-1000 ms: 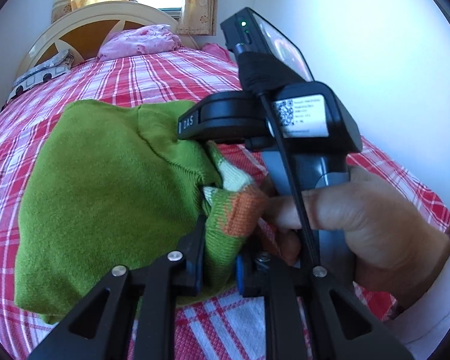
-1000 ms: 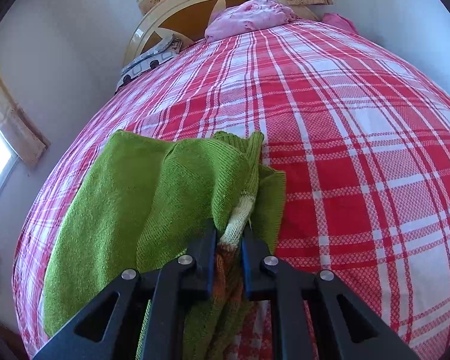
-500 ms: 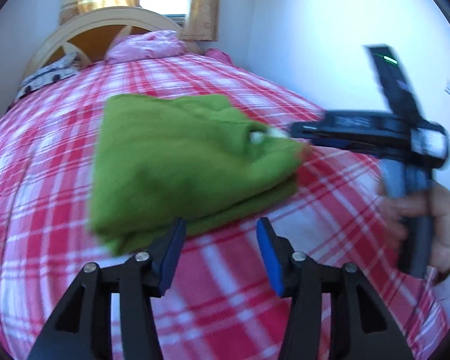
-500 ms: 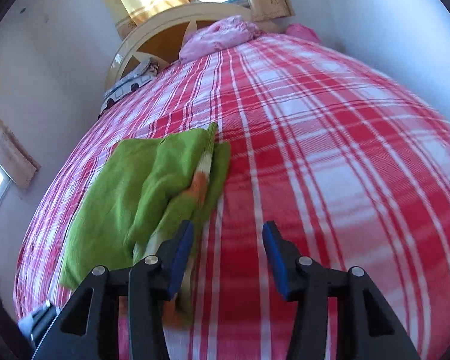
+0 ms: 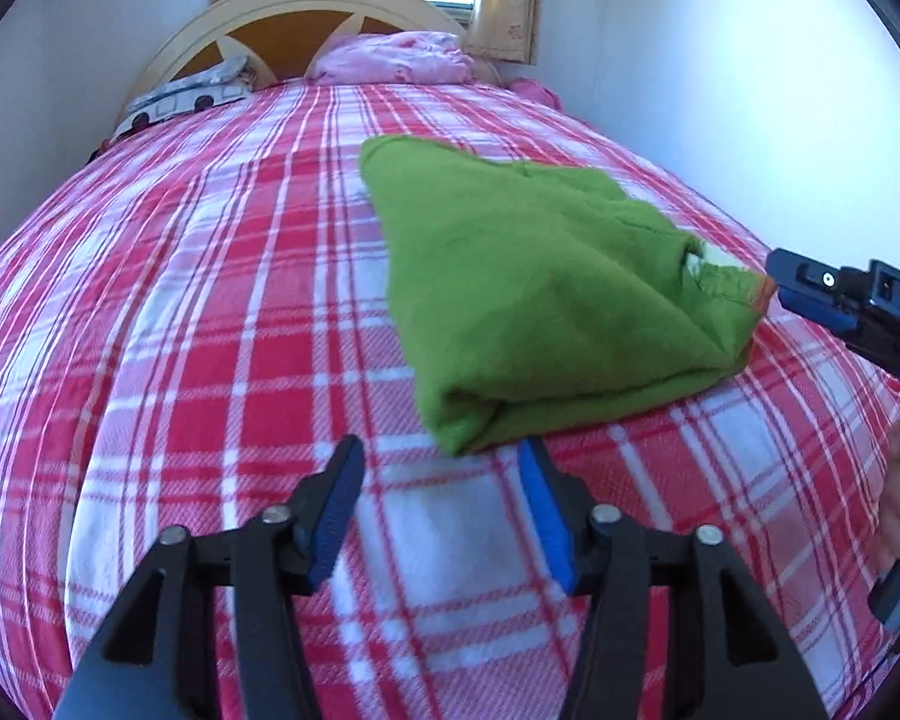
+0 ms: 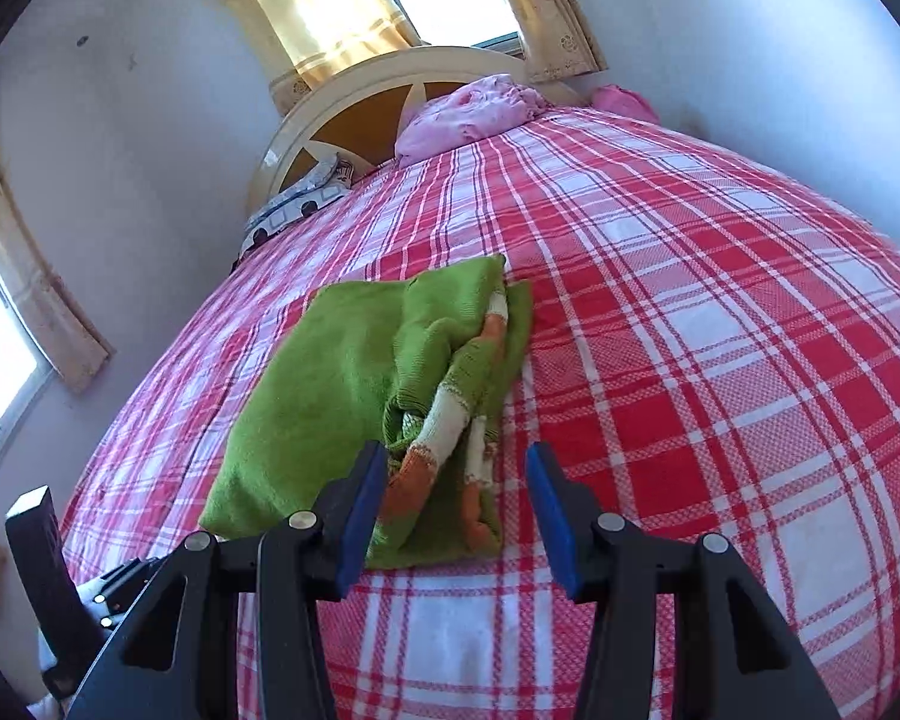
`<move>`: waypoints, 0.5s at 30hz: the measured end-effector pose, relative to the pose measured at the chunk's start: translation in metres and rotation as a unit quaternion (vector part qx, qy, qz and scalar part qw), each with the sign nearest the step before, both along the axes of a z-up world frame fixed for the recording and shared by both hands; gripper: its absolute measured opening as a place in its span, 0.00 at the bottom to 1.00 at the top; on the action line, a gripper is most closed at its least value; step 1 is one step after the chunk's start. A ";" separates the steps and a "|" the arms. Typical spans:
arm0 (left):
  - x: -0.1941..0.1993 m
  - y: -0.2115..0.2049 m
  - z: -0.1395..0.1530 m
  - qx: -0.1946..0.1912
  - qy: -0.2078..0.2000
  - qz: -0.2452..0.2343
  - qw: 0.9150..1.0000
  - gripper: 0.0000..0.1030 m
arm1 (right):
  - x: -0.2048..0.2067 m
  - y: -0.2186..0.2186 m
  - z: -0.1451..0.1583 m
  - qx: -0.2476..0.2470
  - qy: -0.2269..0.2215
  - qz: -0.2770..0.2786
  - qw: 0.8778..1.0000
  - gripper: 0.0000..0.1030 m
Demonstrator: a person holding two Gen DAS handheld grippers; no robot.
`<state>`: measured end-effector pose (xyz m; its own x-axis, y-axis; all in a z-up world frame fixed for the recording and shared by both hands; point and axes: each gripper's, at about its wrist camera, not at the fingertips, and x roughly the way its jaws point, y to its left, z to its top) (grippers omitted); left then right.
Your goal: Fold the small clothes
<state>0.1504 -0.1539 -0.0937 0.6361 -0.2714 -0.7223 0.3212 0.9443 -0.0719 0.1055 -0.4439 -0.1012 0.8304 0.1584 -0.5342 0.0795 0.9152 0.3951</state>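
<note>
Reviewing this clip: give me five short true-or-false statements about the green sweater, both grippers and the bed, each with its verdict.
1. The green sweater lies folded on the red plaid bedspread. True.
2. The left gripper is clamped on the sweater. False: its jaws stand open and hold nothing.
3. The right gripper is open. True.
4. A pink pillow sits near the headboard. True.
5. The sweater is plain green all over. False: orange and white knit bands show at the end nearest the right gripper.
</note>
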 end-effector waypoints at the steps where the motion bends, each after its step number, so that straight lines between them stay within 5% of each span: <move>1: 0.003 -0.003 0.003 -0.001 -0.008 0.005 1.000 0.58 | -0.003 -0.001 0.003 -0.003 -0.007 -0.005 1.000 0.48; 6: 0.027 0.002 0.001 0.013 -0.012 0.049 0.999 0.71 | -0.012 0.001 0.011 -0.016 -0.016 -0.001 1.000 0.48; 9: 0.034 0.005 -0.002 -0.001 0.000 0.064 0.998 0.72 | -0.008 0.011 0.010 -0.030 -0.011 0.022 0.999 0.48; 14: 0.028 -0.008 -0.005 0.050 -0.027 0.057 0.997 0.71 | 0.018 0.030 -0.007 -0.052 0.016 0.042 0.998 0.47; 15: 0.029 -0.005 -0.003 0.051 -0.034 0.056 0.997 0.69 | 0.023 0.035 -0.012 -0.057 0.028 0.046 0.997 0.26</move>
<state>0.1792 -0.1586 -0.0971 0.7064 -0.1230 -0.6971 0.2136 0.9759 0.0442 0.1285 -0.4089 -0.1137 0.7829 0.1685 -0.5988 0.0120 0.9583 0.2854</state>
